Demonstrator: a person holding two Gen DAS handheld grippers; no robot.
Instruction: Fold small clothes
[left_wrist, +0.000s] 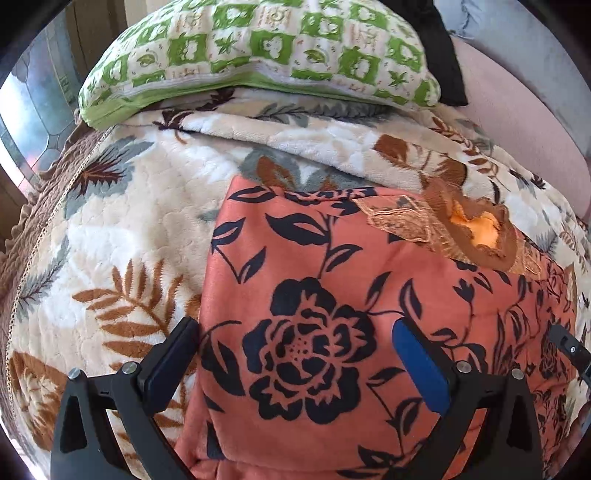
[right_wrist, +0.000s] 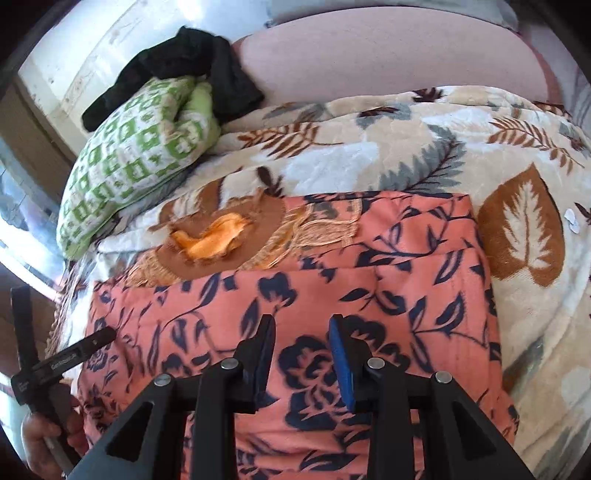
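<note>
Now the folded garment (coral, dark flowers) lies flat on the blanket, below the green pillow. Left tongs stand wide over it, gripping nothing — right tongs are narrow, empty too, above the same cloth.

We are seeing small white lettering on the left gripper at eight o'clock, too blurred to read.
</note>
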